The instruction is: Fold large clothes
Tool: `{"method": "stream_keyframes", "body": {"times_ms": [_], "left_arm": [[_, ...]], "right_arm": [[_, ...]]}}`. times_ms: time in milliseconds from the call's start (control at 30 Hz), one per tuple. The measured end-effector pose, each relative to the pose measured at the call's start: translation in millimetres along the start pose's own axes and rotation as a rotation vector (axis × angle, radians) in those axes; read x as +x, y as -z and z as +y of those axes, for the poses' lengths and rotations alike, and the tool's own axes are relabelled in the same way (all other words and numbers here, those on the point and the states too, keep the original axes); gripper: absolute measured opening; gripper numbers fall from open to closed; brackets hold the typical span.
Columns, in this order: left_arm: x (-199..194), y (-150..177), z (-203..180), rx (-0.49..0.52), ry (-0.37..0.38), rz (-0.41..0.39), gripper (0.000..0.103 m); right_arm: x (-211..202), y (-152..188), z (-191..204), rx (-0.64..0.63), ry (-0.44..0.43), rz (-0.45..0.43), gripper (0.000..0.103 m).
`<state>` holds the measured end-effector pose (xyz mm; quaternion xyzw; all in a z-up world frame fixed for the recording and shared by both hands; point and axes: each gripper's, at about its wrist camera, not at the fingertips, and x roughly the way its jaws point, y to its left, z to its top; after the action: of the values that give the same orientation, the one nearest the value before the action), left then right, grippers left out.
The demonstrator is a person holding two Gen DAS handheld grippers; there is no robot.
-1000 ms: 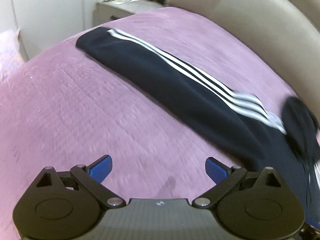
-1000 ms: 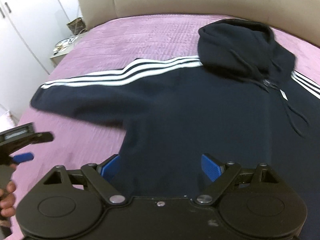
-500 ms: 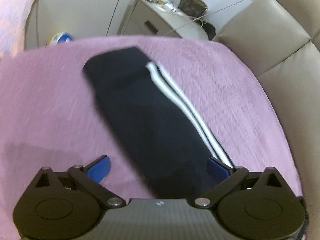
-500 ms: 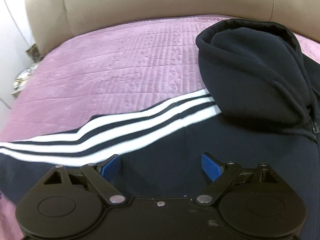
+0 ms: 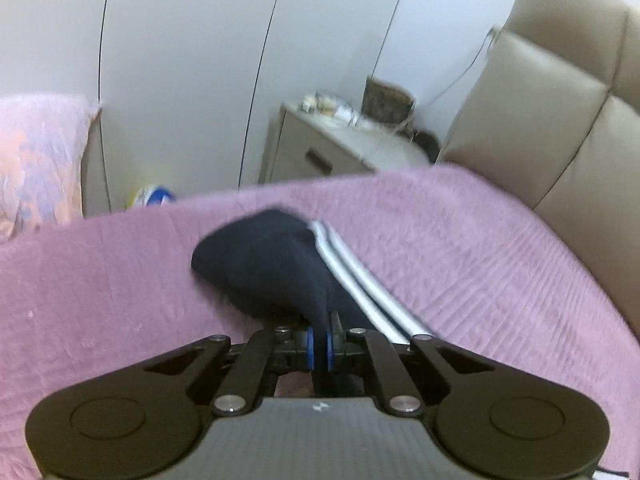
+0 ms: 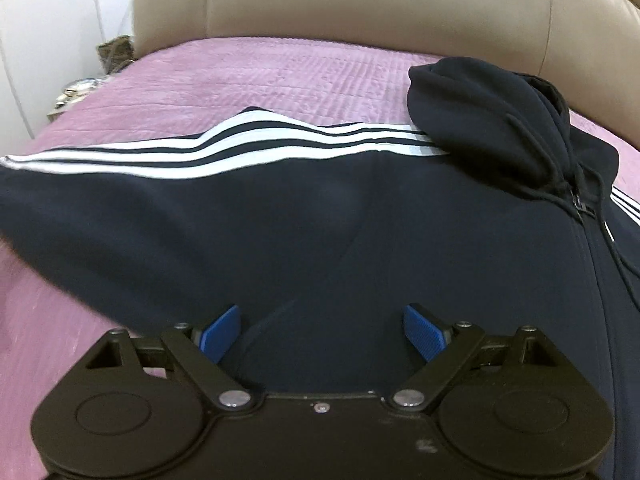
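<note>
Pinching sleeve edge, left gripper; right gripper wide over hoodie; bedspread bare around.

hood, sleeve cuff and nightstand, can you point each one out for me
hood (image 6: pixel 480 120), right wrist view, on its dark top fabric
sleeve cuff (image 5: pixel 240 252), left wrist view, on the dark end of the sleeve
nightstand (image 5: pixel 320 152), left wrist view, on its drawer front

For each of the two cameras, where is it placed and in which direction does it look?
Left wrist: on the left gripper, looking along the hoodie's sleeve toward nightstand and wardrobe; its jaws pinch the sleeve.
Right wrist: on the right gripper, looking over the hoodie's body toward hood and headboard; jaws open.
Shared: striped sleeve, purple bedspread, headboard.
</note>
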<state>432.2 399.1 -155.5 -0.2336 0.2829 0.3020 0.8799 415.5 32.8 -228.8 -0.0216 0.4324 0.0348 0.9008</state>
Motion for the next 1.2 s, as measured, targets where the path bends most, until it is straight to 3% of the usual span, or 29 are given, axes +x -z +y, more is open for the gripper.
{"method": "stream_keyframes", "body": {"times_ms": [400, 500, 667, 900, 1200], "left_arm": [[-103, -35, -47, -0.024, 0.151, -0.174, 0.006], [-140, -32, -72, 0.018, 0.199, -0.226, 0.006], [-192, -19, -122, 0.077, 0.319, -0.265, 0.006], [-264, 23, -214, 0.167, 0.536, -0.285, 0.006], [-338, 143, -316, 0.288, 0.854, -0.28, 0.006]], "right_arm": [[-33, 26, 4, -0.118, -0.065, 0.01, 0.103], [-44, 19, -37, 0.055, -0.205, 0.078, 0.103], [-68, 12, -116, 0.227, -0.267, 0.09, 0.103], [-104, 41, -237, 0.431, -0.254, 0.089, 0.103], [-129, 103, -335, 0.594, -0.211, 0.025, 0.103]]}}
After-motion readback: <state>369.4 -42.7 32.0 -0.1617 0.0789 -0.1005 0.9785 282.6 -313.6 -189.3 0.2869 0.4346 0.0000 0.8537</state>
